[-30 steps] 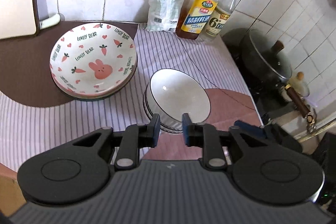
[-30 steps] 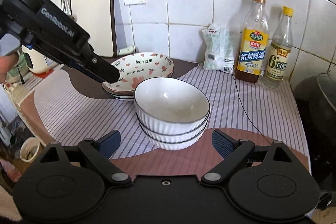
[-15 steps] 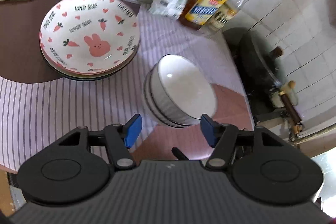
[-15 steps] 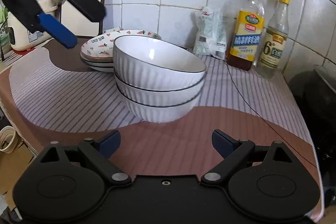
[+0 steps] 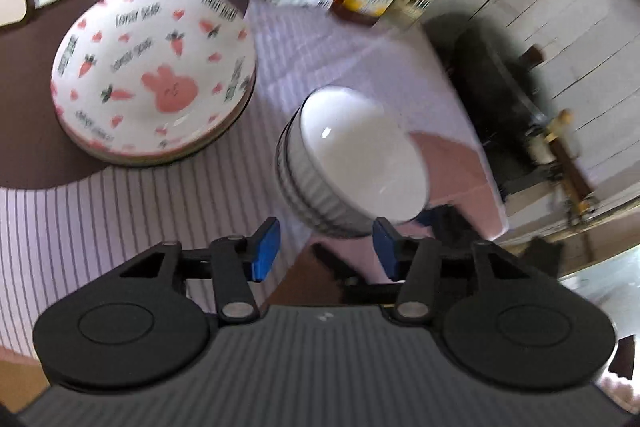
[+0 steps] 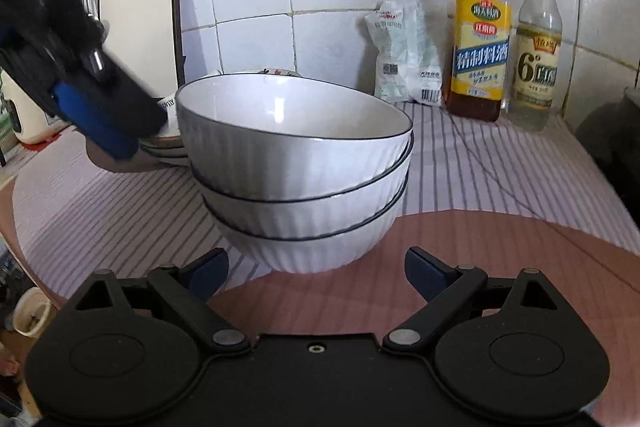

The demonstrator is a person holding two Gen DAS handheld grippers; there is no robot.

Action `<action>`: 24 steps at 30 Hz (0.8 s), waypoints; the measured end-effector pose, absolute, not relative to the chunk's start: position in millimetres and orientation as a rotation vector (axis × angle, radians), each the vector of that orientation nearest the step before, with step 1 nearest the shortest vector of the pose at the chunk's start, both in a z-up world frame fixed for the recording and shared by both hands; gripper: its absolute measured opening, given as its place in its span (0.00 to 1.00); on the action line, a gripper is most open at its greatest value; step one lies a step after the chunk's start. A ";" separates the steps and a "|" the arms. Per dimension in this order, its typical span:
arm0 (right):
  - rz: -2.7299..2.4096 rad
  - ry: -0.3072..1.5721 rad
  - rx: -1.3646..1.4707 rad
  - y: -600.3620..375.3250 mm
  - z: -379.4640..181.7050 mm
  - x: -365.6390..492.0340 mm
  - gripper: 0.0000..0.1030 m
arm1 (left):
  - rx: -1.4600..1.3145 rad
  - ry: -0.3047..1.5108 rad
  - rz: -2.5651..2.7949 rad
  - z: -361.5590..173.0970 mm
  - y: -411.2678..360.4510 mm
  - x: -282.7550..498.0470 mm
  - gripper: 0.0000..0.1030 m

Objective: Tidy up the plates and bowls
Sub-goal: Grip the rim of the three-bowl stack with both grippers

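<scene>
A stack of three white ribbed bowls [image 6: 296, 167] with dark rims stands on the striped mat; it also shows in the left wrist view [image 5: 352, 163]. A stack of rabbit-and-carrot plates [image 5: 154, 75] sits to its left, mostly hidden behind the bowls in the right wrist view [image 6: 164, 143]. My left gripper [image 5: 326, 247] is open and empty, above and just short of the bowls; it shows at the left of the right wrist view [image 6: 100, 119]. My right gripper [image 6: 316, 273] is open and empty, low at the base of the bowl stack.
Two bottles [image 6: 478, 39] [image 6: 536, 47] and a white packet [image 6: 404, 55] stand against the tiled wall. A cutting board [image 6: 140, 15] leans at the back left. A dark lidded pot [image 5: 492, 75] sits on the right past the mat's edge.
My left gripper opened from nearly shut and dropped closer over the bowls. My right gripper stayed open and moved lower and closer to the bowl stack.
</scene>
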State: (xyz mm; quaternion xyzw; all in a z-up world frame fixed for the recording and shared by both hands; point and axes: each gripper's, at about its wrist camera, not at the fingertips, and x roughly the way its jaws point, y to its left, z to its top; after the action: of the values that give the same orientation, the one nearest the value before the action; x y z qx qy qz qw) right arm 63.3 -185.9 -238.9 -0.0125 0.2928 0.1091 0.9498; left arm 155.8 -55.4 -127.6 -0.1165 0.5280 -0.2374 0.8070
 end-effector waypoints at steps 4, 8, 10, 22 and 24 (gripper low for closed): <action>0.232 0.590 -0.002 -185.3 -237.6 70.1 0.95 | -0.396 1.152 -0.469 -128.0 -44.6 185.2 0.53; 0.237 0.591 0.003 -180.3 -239.2 77.5 0.96 | -0.397 1.156 -0.412 -149.0 -44.6 208.1 0.52; 0.230 0.588 0.013 -178.8 -239.1 80.4 0.98 | -0.412 1.189 -0.410 -163.7 -46.8 214.9 0.51; 0.241 0.568 0.030 -179.6 -243.1 84.2 1.00 | -0.361 1.168 -0.395 -198.3 -72.7 196.7 0.33; 0.244 0.566 0.033 -179.8 -243.9 84.7 1.00 | -0.316 1.155 -0.397 -196.2 -77.1 195.3 0.33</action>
State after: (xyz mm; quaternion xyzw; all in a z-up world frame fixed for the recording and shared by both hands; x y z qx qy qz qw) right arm 84.7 -179.8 -243.9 0.0160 0.2783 0.1201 0.9528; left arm 195.3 -77.1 -196.2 -0.1476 0.5400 -0.1855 0.8076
